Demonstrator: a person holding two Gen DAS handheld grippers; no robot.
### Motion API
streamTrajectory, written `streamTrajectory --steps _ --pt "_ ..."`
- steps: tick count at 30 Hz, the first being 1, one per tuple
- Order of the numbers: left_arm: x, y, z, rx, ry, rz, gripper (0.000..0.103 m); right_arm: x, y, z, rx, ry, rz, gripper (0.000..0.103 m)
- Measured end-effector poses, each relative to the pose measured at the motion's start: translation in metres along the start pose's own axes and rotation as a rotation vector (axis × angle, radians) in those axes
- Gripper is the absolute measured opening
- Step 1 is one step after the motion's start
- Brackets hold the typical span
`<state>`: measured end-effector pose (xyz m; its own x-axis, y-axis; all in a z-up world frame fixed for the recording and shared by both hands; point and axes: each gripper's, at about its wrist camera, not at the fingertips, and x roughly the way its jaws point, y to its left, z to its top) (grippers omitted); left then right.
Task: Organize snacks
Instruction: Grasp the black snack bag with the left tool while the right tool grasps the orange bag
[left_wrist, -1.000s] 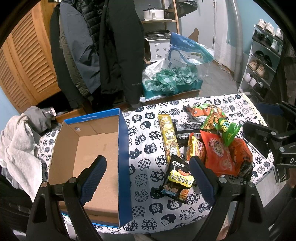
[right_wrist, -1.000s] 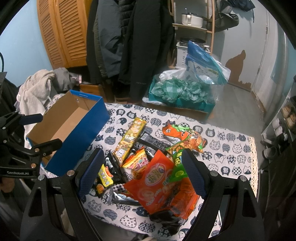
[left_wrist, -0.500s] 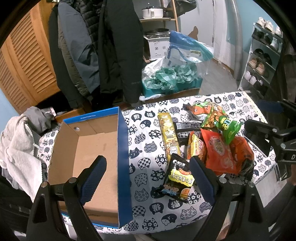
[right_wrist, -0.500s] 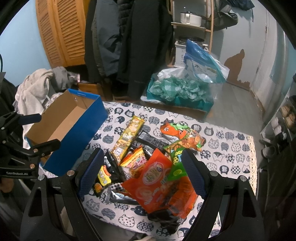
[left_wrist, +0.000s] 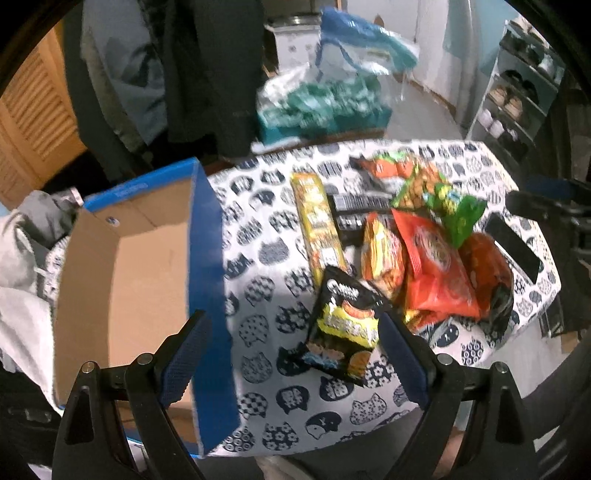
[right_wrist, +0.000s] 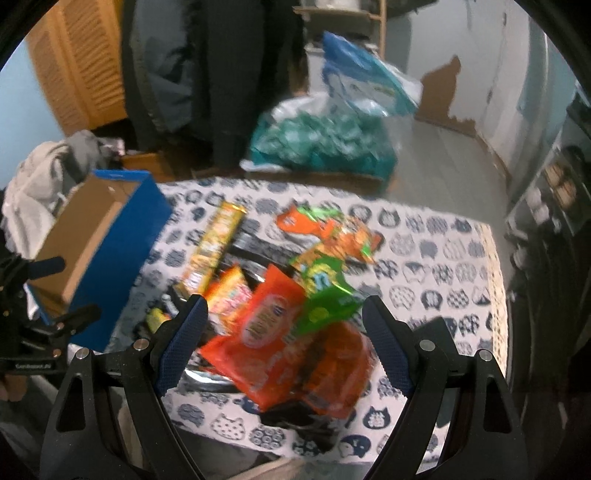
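Left gripper (left_wrist: 291, 354) hangs spread wide at the bottom of its frame, empty, one finger over the blue box (left_wrist: 207, 266), the other beside a black-and-yellow packet (left_wrist: 343, 325). Right gripper (right_wrist: 284, 347) gapes too, holding nothing, straddling the snacks (right_wrist: 280, 295) at centre frame: red bag (right_wrist: 266, 332), green bag (right_wrist: 325, 295), long yellow pack (right_wrist: 214, 243). All lie on the cat-print cloth (right_wrist: 424, 266), right of the open box. Motion blur smears every label; no writing reads.
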<state>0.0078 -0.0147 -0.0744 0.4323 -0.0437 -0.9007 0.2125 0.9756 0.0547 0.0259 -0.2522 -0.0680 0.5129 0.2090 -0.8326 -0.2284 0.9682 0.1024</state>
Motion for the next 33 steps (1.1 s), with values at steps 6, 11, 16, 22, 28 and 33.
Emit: streamTrajectory --steps 6,11,16,22,28,33 --pt "0.029 -0.013 -0.007 0.033 0.074 0.015 0.092 0.034 -0.029 -0.014 0.085 0.117 -0.038 0.084" --pt "0.051 -0.021 -0.013 0.065 0.121 0.049 0.092 0.053 -0.051 -0.028 0.174 0.186 -0.036 0.084" --pt "0.070 -0.027 -0.013 0.054 0.175 0.020 0.092 0.071 -0.062 -0.041 0.201 0.241 -0.040 0.084" --pt "0.087 -0.039 -0.013 0.069 0.211 0.021 0.092 0.094 -0.070 -0.053 0.235 0.307 -0.013 0.084" --pt "0.109 -0.043 -0.011 0.071 0.242 0.014 0.092 0.112 -0.065 -0.061 0.255 0.356 0.031 0.084" --pt "0.123 -0.047 -0.009 0.063 0.271 -0.012 0.092 0.123 -0.065 -0.064 0.257 0.374 0.043 0.084"
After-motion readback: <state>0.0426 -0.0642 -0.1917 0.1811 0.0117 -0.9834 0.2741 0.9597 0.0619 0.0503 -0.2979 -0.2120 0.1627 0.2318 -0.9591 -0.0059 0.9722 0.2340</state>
